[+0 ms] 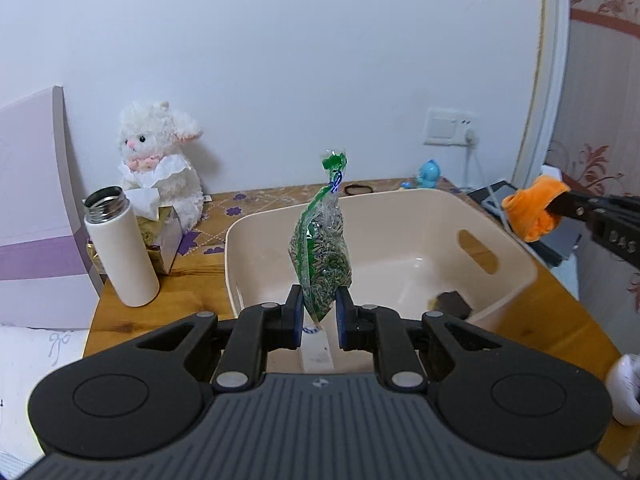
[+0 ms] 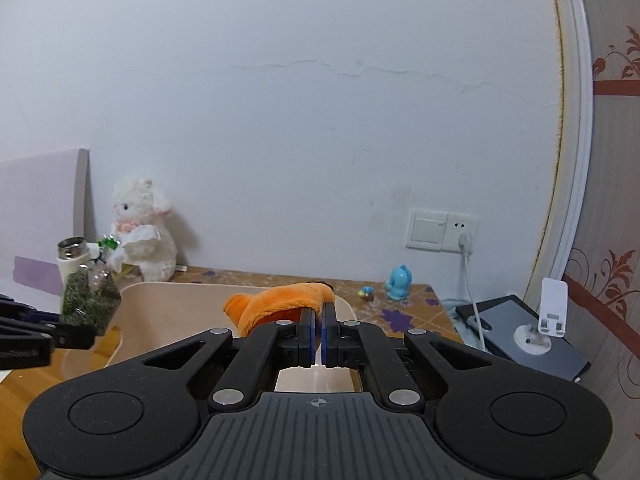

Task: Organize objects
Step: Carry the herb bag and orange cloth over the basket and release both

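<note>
My left gripper (image 1: 318, 304) is shut on a clear bag of green leaves (image 1: 321, 248), held upright over the near rim of a cream plastic bin (image 1: 516, 276). A dark block (image 1: 452, 304) lies on the bin's floor. My right gripper (image 2: 319, 312) is shut on an orange plush toy (image 2: 276, 304) and holds it above the bin's right side (image 2: 160, 296). In the left wrist view the right gripper (image 1: 560, 206) and the orange toy (image 1: 532, 208) show at the right edge. In the right wrist view the bag (image 2: 90, 296) and the left gripper (image 2: 76, 336) show at the left.
A white open flask (image 1: 120, 252), a tissue box (image 1: 160, 236) and a white plush lamb (image 1: 160, 164) stand at the table's back left. A blue figurine (image 2: 400, 282), a wall socket with cable (image 2: 464, 236), a tablet (image 2: 520, 336) and a phone stand (image 2: 548, 312) are to the right.
</note>
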Action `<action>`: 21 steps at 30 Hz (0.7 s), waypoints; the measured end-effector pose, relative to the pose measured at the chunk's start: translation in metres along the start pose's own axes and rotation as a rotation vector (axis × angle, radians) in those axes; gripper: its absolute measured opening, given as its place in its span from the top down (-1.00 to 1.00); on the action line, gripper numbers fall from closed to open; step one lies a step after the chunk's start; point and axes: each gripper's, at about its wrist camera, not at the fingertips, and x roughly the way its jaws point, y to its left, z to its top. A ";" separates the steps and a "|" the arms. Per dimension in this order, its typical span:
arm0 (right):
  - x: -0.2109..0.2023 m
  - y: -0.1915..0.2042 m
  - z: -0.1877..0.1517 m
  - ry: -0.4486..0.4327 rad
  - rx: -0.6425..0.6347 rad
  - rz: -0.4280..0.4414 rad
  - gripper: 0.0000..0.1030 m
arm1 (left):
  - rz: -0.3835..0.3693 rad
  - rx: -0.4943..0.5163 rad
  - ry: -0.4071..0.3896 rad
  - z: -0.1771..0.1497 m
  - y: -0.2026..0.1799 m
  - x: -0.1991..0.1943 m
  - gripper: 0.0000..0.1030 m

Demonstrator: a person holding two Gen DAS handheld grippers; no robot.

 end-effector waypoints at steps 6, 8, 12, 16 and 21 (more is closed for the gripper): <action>0.045 0.010 -0.009 0.091 -0.004 0.000 0.95 | 0.032 0.014 0.065 0.003 -0.004 0.054 0.65; 0.061 0.014 -0.014 0.133 -0.019 0.004 0.95 | 0.047 0.025 0.094 0.003 -0.004 0.072 0.65; 0.086 0.020 -0.026 0.196 -0.039 -0.015 0.95 | 0.087 0.031 0.153 -0.003 -0.007 0.099 0.65; 0.101 0.022 -0.033 0.259 -0.057 -0.027 0.86 | 0.090 0.063 0.197 -0.010 -0.011 0.113 0.64; 0.094 0.016 -0.036 0.270 -0.043 -0.032 0.03 | 0.070 0.058 0.190 -0.010 -0.012 0.100 0.37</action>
